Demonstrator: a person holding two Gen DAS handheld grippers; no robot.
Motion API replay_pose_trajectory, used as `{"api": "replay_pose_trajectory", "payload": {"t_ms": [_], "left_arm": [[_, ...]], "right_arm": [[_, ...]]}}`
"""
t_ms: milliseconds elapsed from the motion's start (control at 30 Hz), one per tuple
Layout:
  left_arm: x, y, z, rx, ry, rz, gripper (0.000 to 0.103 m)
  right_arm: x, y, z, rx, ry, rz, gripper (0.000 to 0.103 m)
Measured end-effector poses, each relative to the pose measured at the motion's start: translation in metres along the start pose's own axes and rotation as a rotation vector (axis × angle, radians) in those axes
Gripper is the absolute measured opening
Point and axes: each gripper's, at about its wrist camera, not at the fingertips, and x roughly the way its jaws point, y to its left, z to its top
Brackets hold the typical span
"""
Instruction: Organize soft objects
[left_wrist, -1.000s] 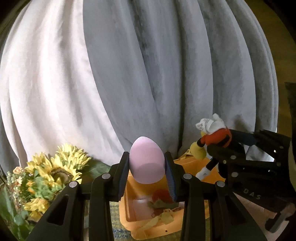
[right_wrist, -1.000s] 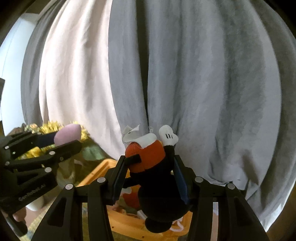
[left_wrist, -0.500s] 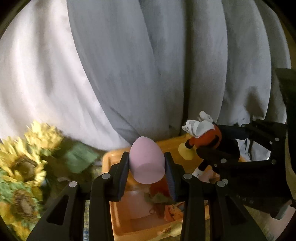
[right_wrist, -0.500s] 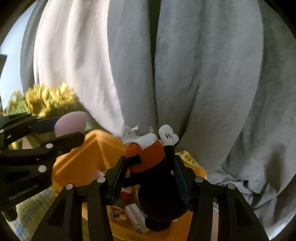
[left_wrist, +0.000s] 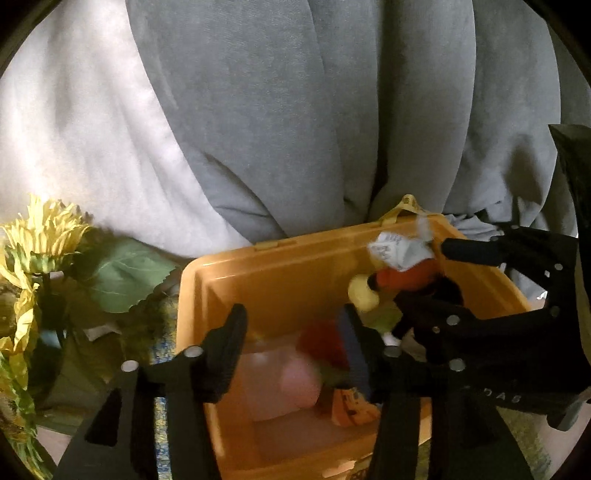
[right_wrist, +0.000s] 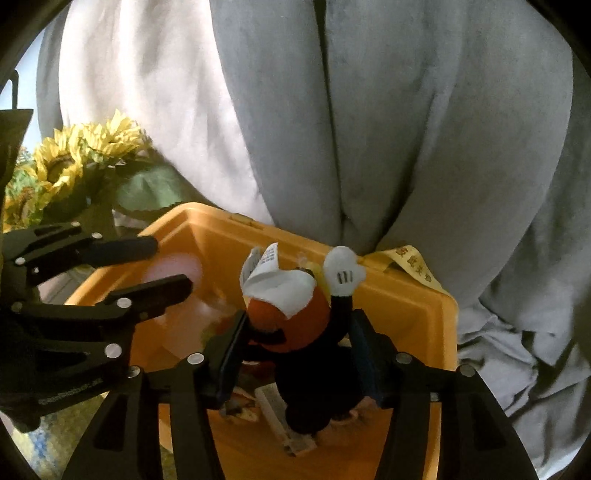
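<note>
An orange plastic bin (left_wrist: 280, 273) sits below both grippers; it also shows in the right wrist view (right_wrist: 402, 306). My left gripper (left_wrist: 295, 332) is open over the bin. The pink egg-shaped sponge (left_wrist: 299, 382) is blurred below its fingers, inside the bin. In the right wrist view the sponge (right_wrist: 173, 269) shows between the left gripper's fingers (right_wrist: 155, 291). My right gripper (right_wrist: 295, 347) holds a black and red plush mouse (right_wrist: 295, 332) with a white tag over the bin. The plush (left_wrist: 402, 277) also shows in the left wrist view.
Grey and white curtains (left_wrist: 295, 110) hang right behind the bin. Artificial sunflowers (left_wrist: 40, 236) with green leaves stand to the left of the bin, also in the right wrist view (right_wrist: 85, 147). Several other small toys (left_wrist: 347, 402) lie in the bin.
Both grippers have tilted down over the orange bin. My left gripper has opened and let go of the pink sponge, which is dropping into the bin. The right gripper's jaws look wider.
</note>
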Motion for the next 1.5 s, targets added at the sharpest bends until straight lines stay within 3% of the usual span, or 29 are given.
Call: {"api": "replay_pose_trajectory", "payload": {"t_ms": [167, 333, 467, 733, 867, 1167, 1500], "left_arm": [[-0.005, -0.001, 0.000, -0.004, 0.001, 0.005, 0.066], [-0.024, -0.002, -0.003, -0.014, -0.026, 0.040, 0.067], [-0.055, -0.003, -0.006, -0.035, -0.078, 0.083, 0.071], [-0.130, -0.007, -0.021, -0.065, -0.187, 0.141, 0.081], [-0.172, -0.013, -0.033, -0.066, -0.245, 0.178, 0.085], [-0.243, -0.015, -0.074, -0.122, -0.293, 0.185, 0.100], [-0.300, -0.015, -0.119, -0.071, -0.349, 0.197, 0.103]], "right_arm": [[-0.004, -0.007, -0.004, 0.036, -0.005, -0.024, 0.066], [-0.022, -0.011, -0.009, 0.091, -0.041, -0.066, 0.073], [-0.048, -0.008, -0.016, 0.131, -0.086, -0.106, 0.074], [-0.125, 0.004, -0.036, 0.247, -0.212, -0.188, 0.085], [-0.161, 0.014, -0.048, 0.276, -0.261, -0.217, 0.093], [-0.230, 0.049, -0.077, 0.305, -0.333, -0.246, 0.095], [-0.278, 0.094, -0.117, 0.351, -0.347, -0.276, 0.095]]}}
